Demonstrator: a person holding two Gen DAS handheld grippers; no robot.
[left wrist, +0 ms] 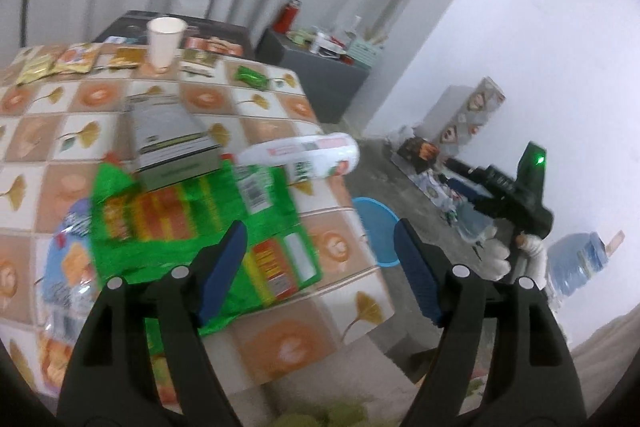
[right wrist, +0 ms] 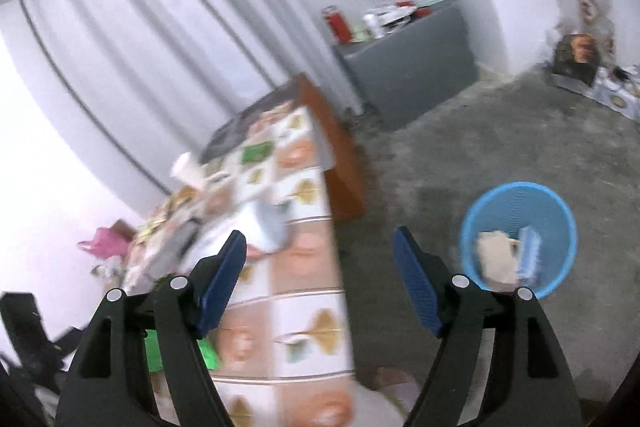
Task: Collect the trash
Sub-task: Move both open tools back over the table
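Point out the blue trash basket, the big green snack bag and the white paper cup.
blue trash basket (right wrist: 560, 199): right wrist view, far rim.
big green snack bag (left wrist: 188, 211): left wrist view, printed front.
white paper cup (left wrist: 163, 45): left wrist view, side wall.

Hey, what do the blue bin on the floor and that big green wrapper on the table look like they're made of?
Blue wastebasket: looks like plastic mesh, matte; its wall shows a fine grid pattern. Green snack wrapper: probably thin plastic film, glossy; it lies crinkled and flat, with printed panels and a barcode. Blur leaves both uncertain.
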